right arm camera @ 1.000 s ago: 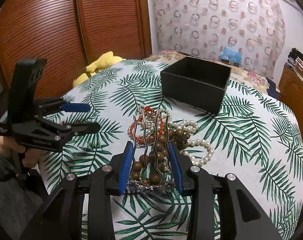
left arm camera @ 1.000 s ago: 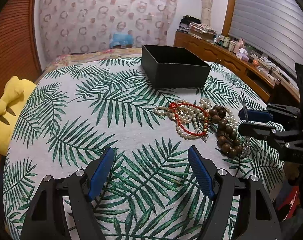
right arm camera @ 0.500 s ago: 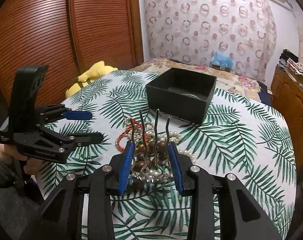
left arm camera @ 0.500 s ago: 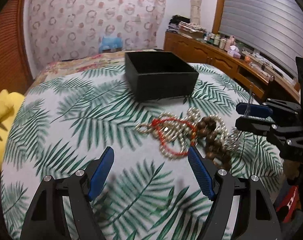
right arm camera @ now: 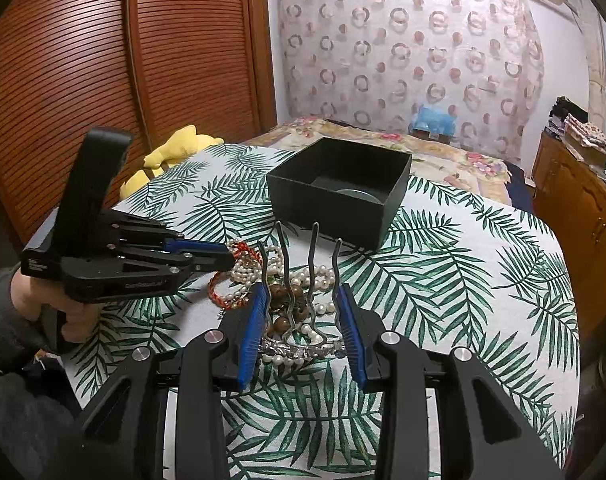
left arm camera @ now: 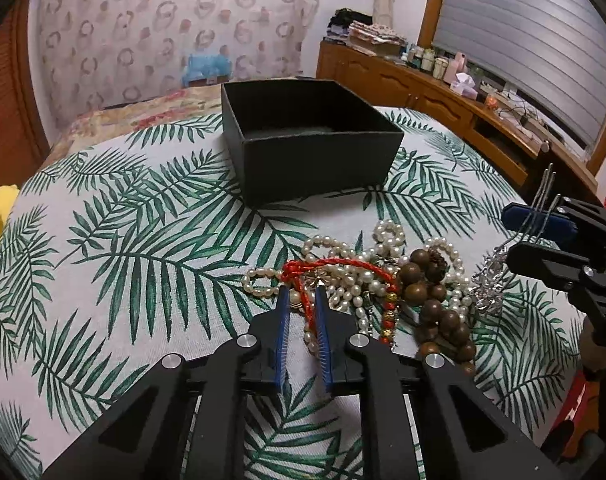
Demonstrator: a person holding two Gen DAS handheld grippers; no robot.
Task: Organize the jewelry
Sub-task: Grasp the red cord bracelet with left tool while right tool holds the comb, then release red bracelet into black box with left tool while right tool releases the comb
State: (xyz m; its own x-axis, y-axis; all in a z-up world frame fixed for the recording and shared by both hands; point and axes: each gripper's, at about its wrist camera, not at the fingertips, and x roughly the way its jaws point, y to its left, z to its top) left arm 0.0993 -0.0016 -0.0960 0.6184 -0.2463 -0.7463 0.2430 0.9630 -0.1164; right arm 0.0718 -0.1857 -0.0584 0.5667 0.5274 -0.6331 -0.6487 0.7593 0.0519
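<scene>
While the right tool (right arm camera: 301, 322) grips a silver hair comb (right arm camera: 303, 300) with 4 wavy prongs above the counter (left arm camera: 143, 240), the left tool (left arm camera: 303, 316) is nearly closed around a red cord bracelet (left arm camera: 335, 266) in the jewelry pile, near the black box (left arm camera: 307, 140).
</scene>
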